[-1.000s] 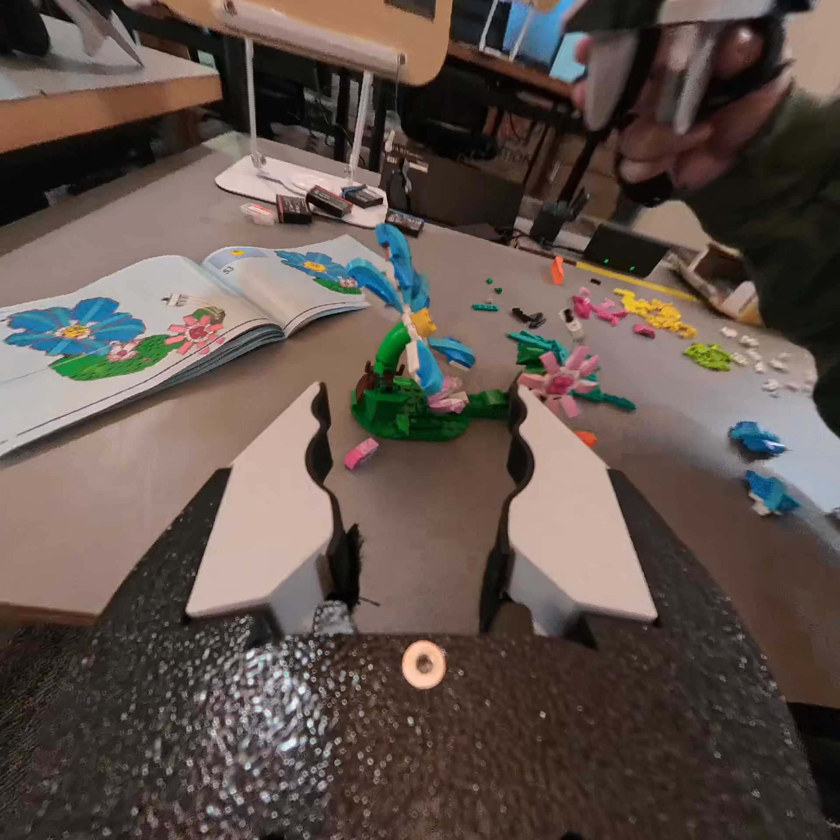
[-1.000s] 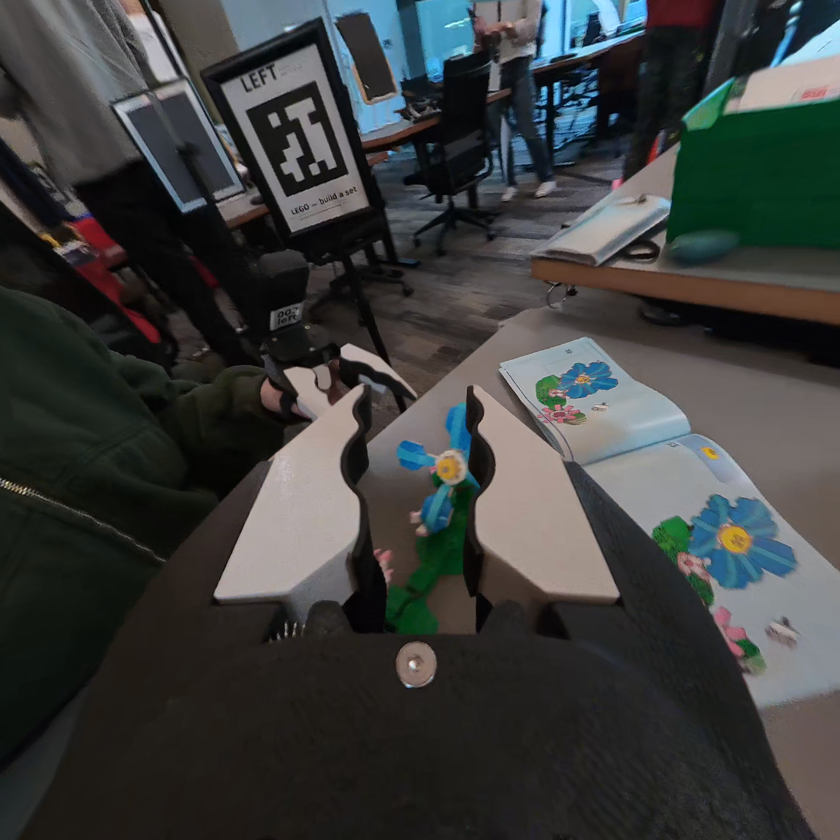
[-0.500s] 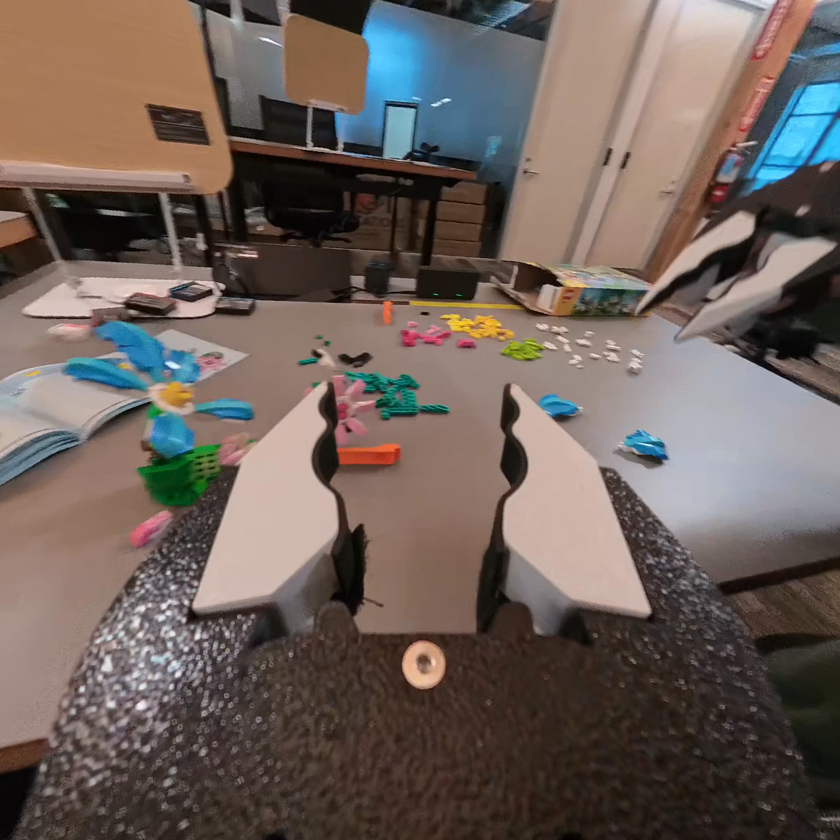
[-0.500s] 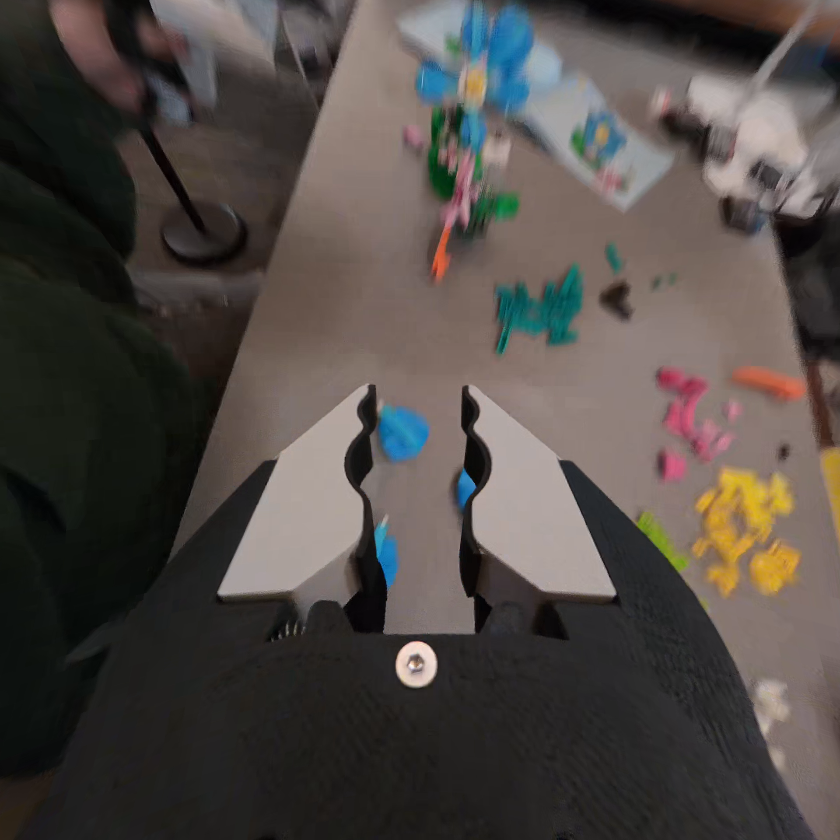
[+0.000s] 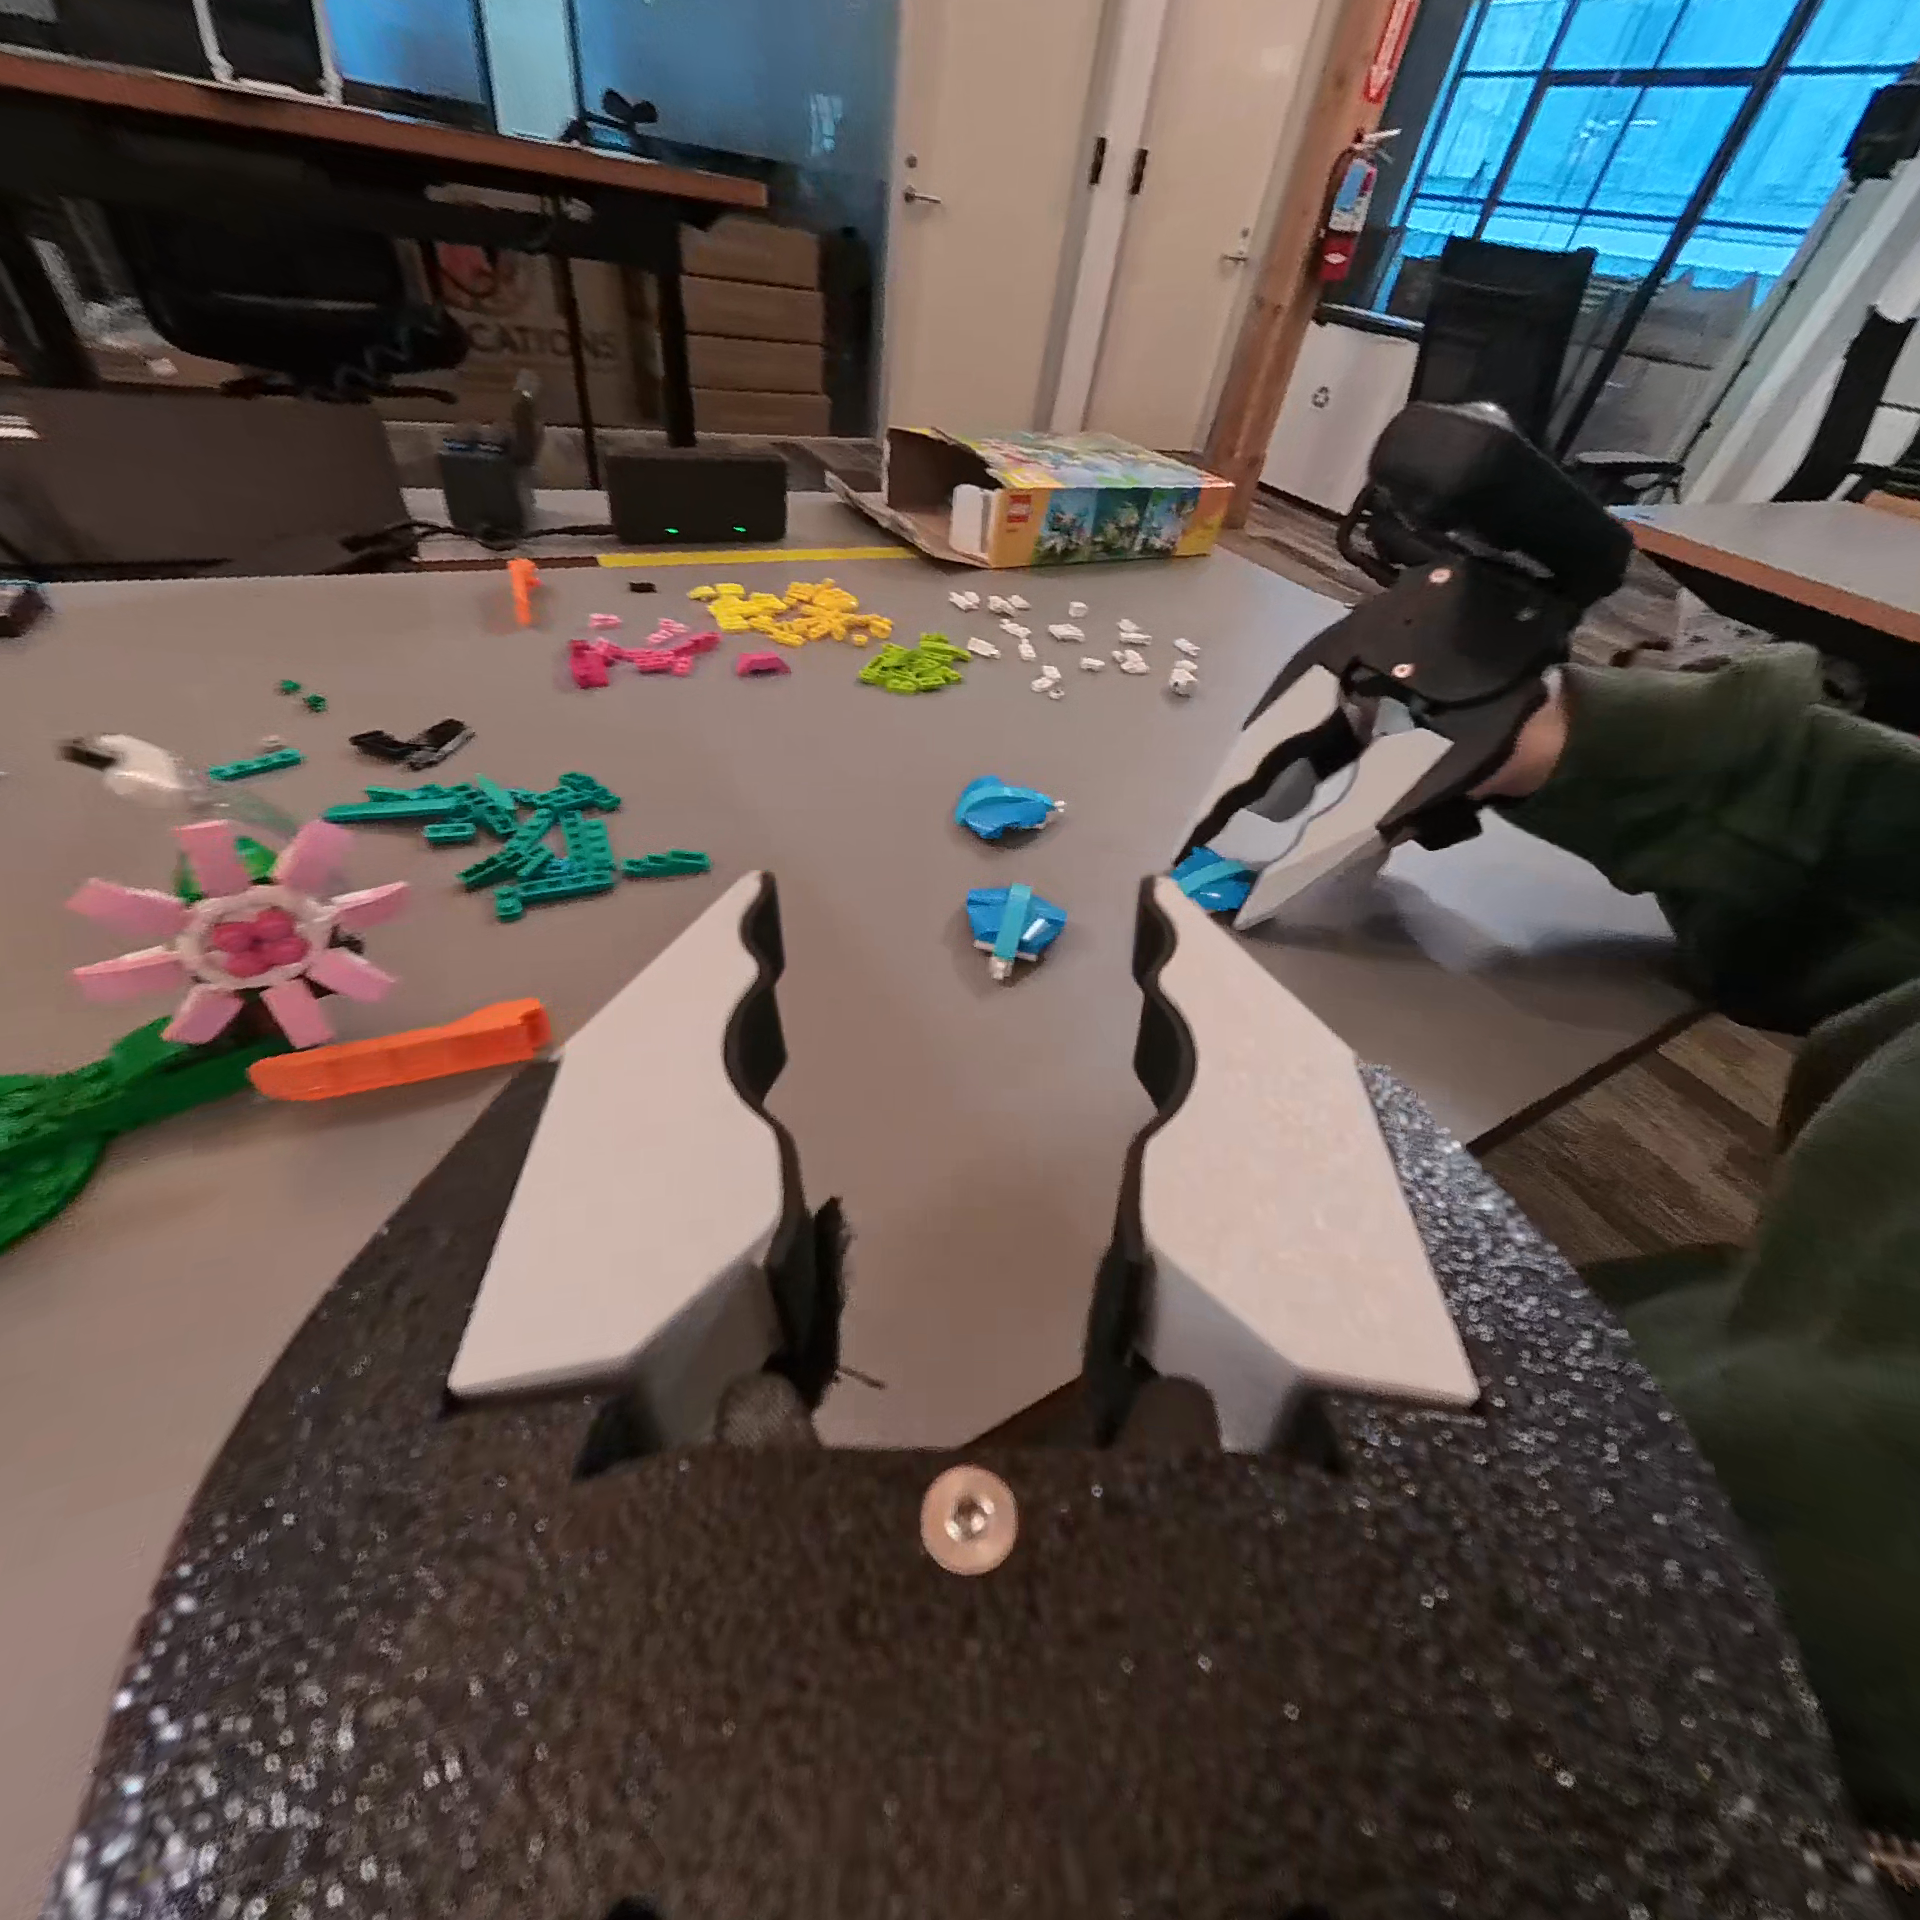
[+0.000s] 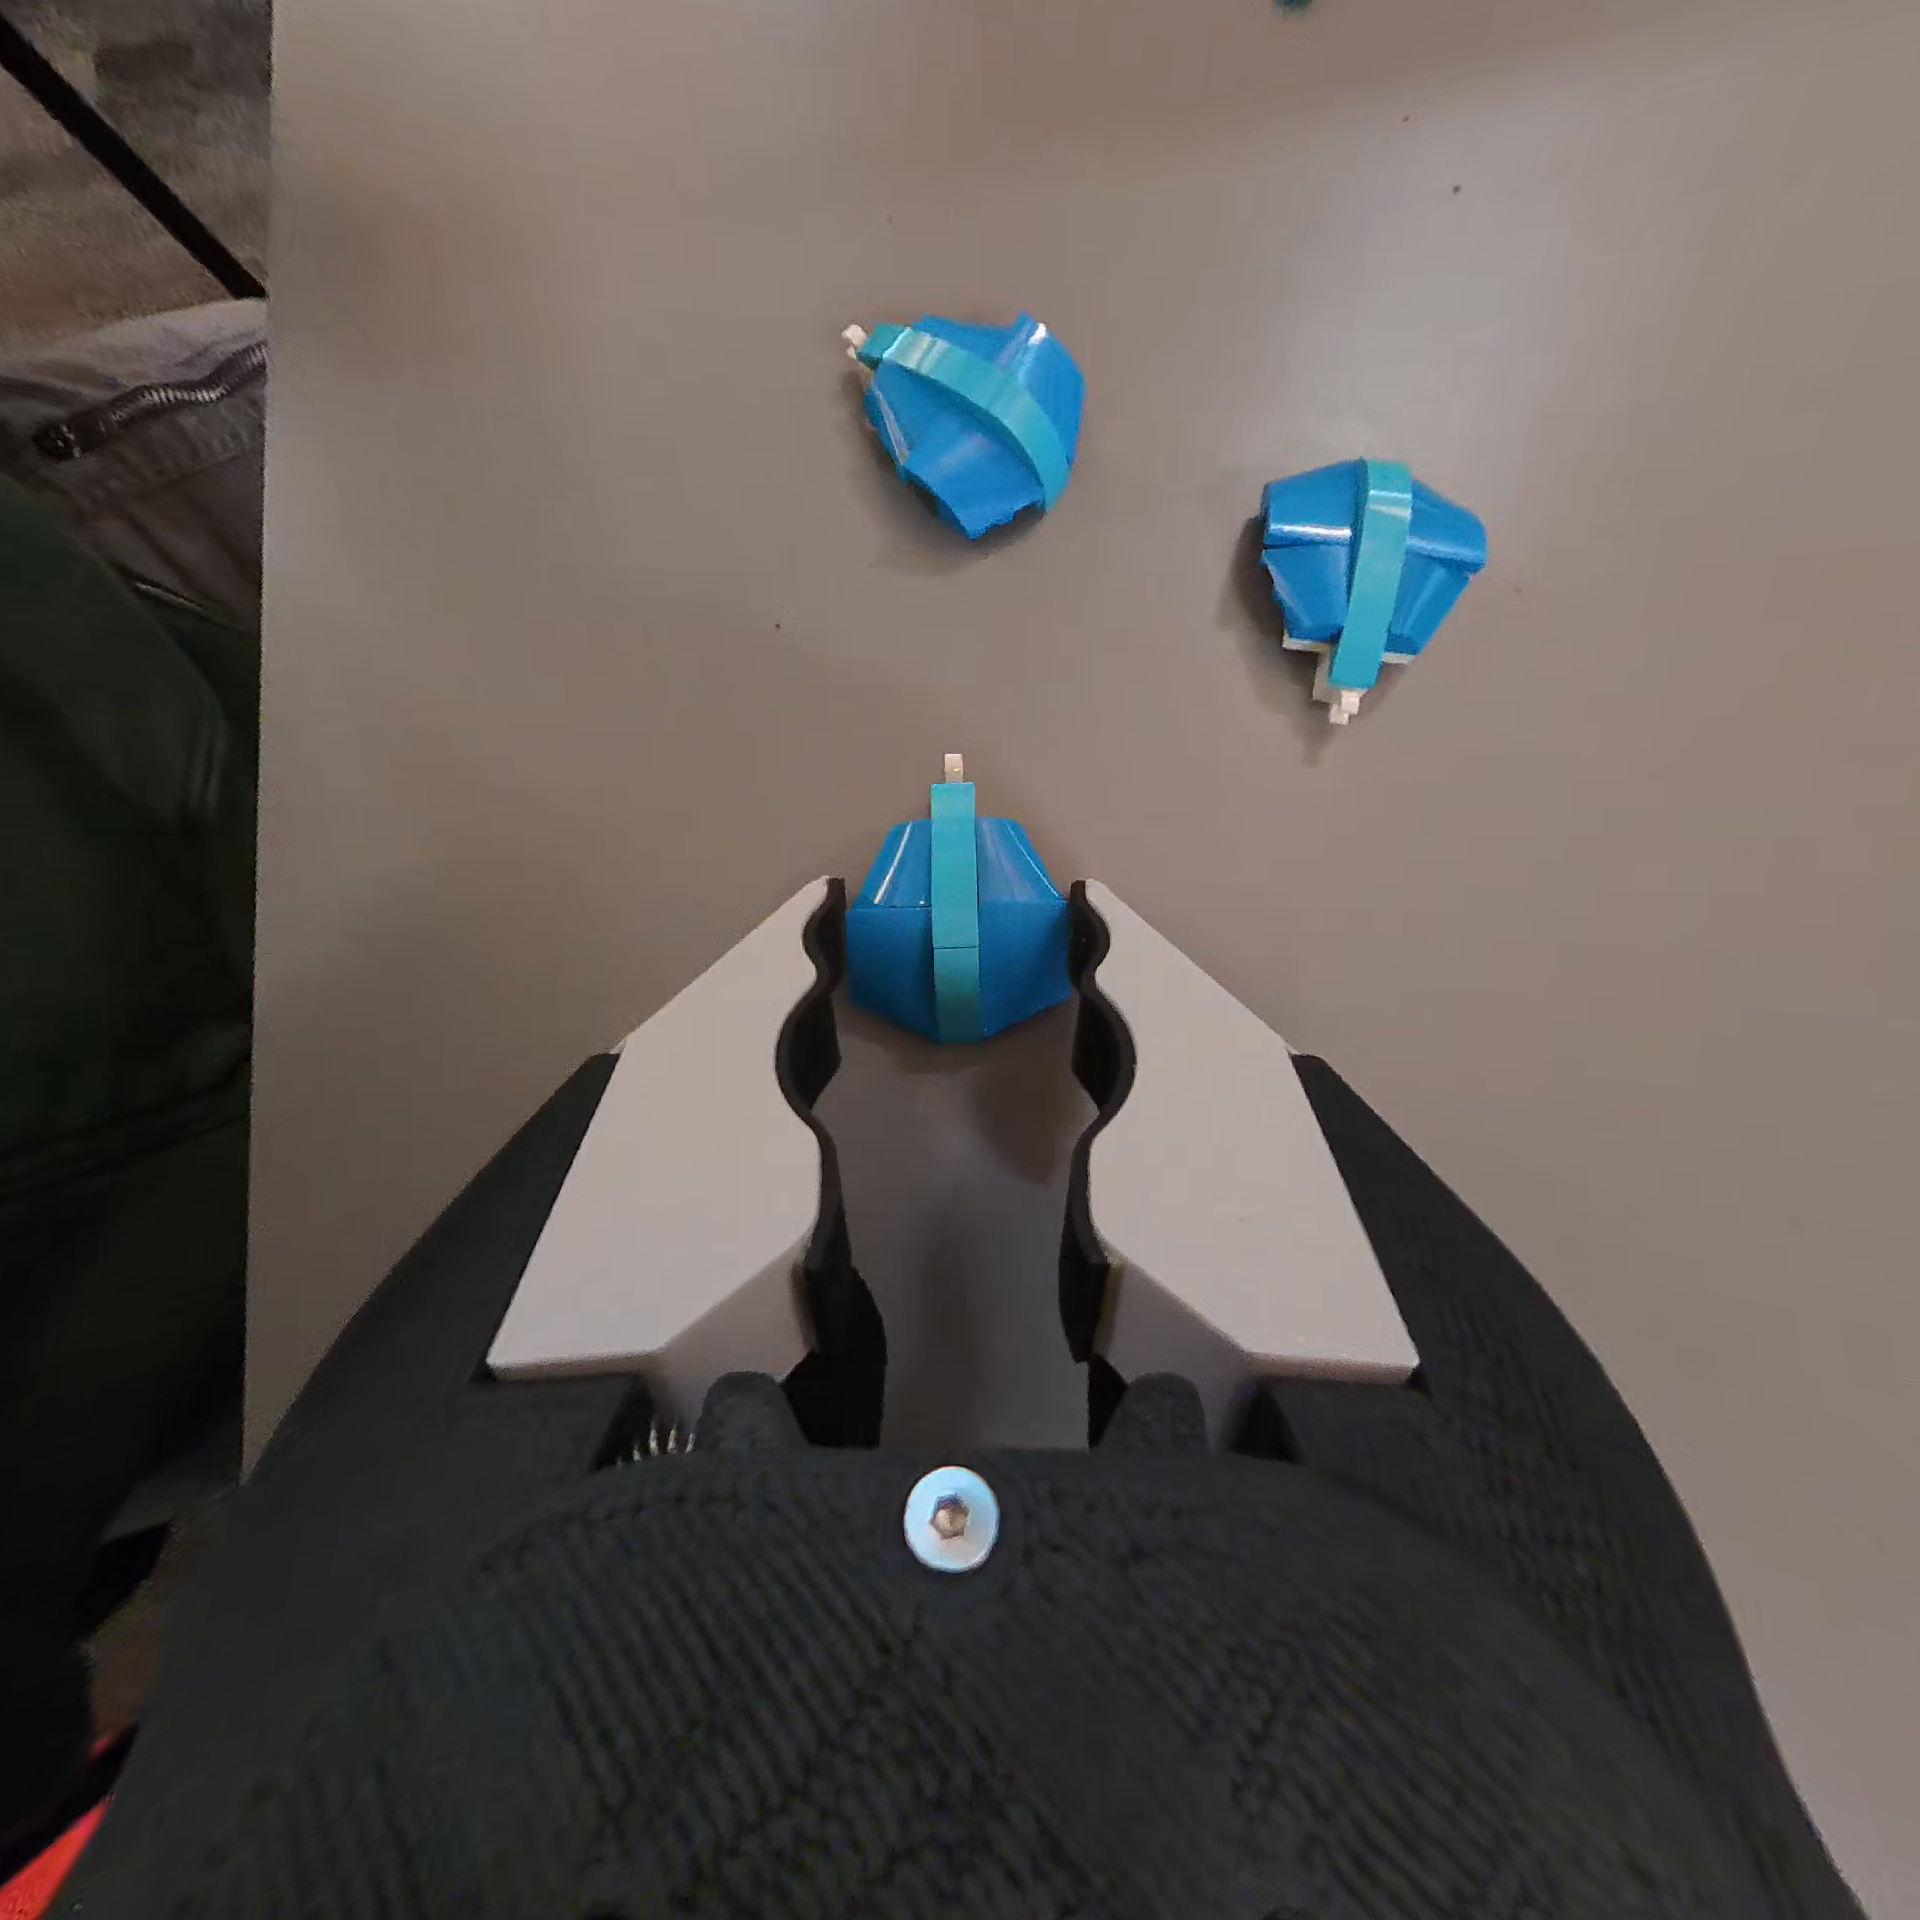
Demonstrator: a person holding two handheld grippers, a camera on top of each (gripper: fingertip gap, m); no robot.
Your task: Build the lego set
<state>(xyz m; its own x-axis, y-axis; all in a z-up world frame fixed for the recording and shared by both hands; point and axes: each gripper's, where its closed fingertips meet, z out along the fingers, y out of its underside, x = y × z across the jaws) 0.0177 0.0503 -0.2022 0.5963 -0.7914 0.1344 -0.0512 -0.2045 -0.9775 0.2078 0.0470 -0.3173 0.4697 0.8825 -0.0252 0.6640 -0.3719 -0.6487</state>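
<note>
Three built blue petals lie on the grey table [image 6: 623, 312]. My right gripper [image 6: 954, 896] points down at the table, its jaws on either side of the nearest blue petal [image 6: 956, 935], pads at or very near its sides. The petal rests on the table. The other two petals [image 6: 977, 421] [image 6: 1371, 571] lie beyond. In the left wrist view my left gripper [image 5: 956, 904] is open and empty above the table, a petal [image 5: 1013, 925] just past its tips. The right gripper [image 5: 1231, 899] shows at the right over its petal [image 5: 1205, 881].
A pink flower [image 5: 244, 940] on a green base [image 5: 62, 1132] and an orange brick separator [image 5: 405, 1049] lie at the left. Teal [image 5: 530, 831], magenta [image 5: 644, 655], yellow [image 5: 800, 608], lime [image 5: 914, 660] and white [image 5: 1070, 634] piles lie farther back, with the set's box [image 5: 1070, 509]. The table edge is at the right. The pink flower [image 5: 244, 940] sits 15 centimeters or so from the ends of my left fingers.
My right gripper has dropped to the table and now straddles one blue petal. My left gripper has swung right and closer; the blue flower and the booklet have left its view.
</note>
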